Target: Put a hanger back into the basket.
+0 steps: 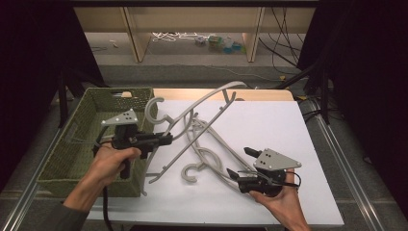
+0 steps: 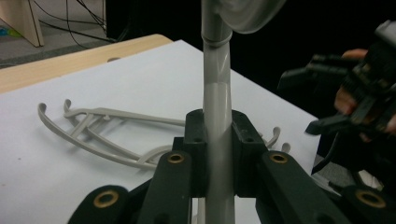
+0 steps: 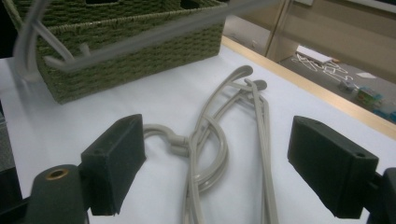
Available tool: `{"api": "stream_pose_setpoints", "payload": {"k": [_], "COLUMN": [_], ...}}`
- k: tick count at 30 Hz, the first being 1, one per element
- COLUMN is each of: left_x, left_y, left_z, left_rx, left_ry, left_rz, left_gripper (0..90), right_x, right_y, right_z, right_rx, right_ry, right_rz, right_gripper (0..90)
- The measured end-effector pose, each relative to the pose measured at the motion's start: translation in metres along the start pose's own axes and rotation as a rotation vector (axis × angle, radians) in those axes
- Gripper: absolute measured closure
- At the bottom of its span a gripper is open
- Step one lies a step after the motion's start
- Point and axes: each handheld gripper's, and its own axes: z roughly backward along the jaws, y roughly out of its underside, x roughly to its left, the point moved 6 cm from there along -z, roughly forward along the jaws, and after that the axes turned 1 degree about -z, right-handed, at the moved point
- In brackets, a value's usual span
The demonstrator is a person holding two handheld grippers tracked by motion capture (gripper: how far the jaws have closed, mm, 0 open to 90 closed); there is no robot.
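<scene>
Lying flat on the white table (image 1: 288, 130), the grey hanger pile (image 1: 211, 149) runs lengthwise straight ahead of the right gripper (image 1: 242, 163), jaws spread wide and empty, while the left gripper (image 1: 166, 139) clamps a lifted hanger (image 1: 202, 113) beside the green basket (image 1: 72, 144).

The desk (image 1: 288, 125) is seen from above and in front by the high view, looking forward and down, at some distance. The left gripper view is taken close along its own black jaws, facing across the white surface toward the far claw (image 2: 355, 102). The right gripper view is set low and near, facing the green basket (image 3: 140, 60). The loose hangers (image 3: 219, 140) are shared by all three views.
</scene>
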Motion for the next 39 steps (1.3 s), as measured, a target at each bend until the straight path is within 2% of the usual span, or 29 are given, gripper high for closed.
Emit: {"api": "stream_pose_setpoints", "payload": {"k": [2,4,5,6,7,11,14,18,20,22,27,31,35,39], "left_x": [-0.001,-0.003,-0.003,-0.003,-0.002,0.003,0.013,0.032,0.043,0.054,0.082,0.101,0.116,0.125], "left_y": [-0.009,-0.018,-0.021,-0.024,-0.027,-0.037,-0.042,-0.045,-0.045,-0.043,-0.036,-0.029,-0.019,-0.008], "left_z": [0.010,0.019,0.025,0.030,0.035,0.052,0.064,0.079,0.085,0.091,0.104,0.112,0.118,0.123], "left_rx": [-0.023,-0.052,-0.054,-0.051,-0.054,-0.048,-0.043,-0.043,-0.046,-0.046,-0.037,-0.008,0.025,0.041], "left_ry": [0.003,0.027,0.020,0.004,0.000,-0.037,-0.088,-0.150,-0.181,-0.204,-0.281,-0.357,-0.389,-0.400], "left_rz": [0.010,0.014,0.018,0.021,0.002,-0.007,-0.022,-0.015,-0.015,0.001,0.004,-0.017,-0.026,-0.015], "left_gripper": [79.4,79.4,79.4,79.4,79.4,79.4,79.4,79.4,79.4,79.4,79.4,79.4,79.4,79.4], "right_x": [0.000,0.000,0.000,0.000,0.000,0.000,0.000,0.000,0.000,0.000,0.000,0.001,0.003,0.003], "right_y": [0.003,0.006,0.007,0.009,0.009,0.011,0.012,0.014,0.013,0.014,0.015,0.015,0.015,0.014], "right_z": [-0.003,-0.005,-0.006,-0.006,-0.006,-0.007,-0.008,-0.007,-0.009,-0.009,-0.008,-0.010,-0.009,-0.010], "right_rx": [-0.006,-0.002,-0.010,0.007,0.007,0.009,0.004,0.022,0.010,0.016,0.028,0.025,0.024,0.013], "right_ry": [0.001,-0.015,-0.004,-0.018,-0.018,-0.019,-0.014,-0.022,-0.014,-0.020,-0.032,-0.040,-0.044,-0.039], "right_rz": [-0.005,-0.014,-0.014,-0.013,-0.013,-0.011,-0.016,-0.012,-0.011,-0.016,-0.013,-0.009,-0.006,-0.007], "right_gripper": [19.8,19.7,19.4,19.1,19.1,19.3,19.4,19.6,19.6,19.5,19.6,20.1,20.3,20.3]}}
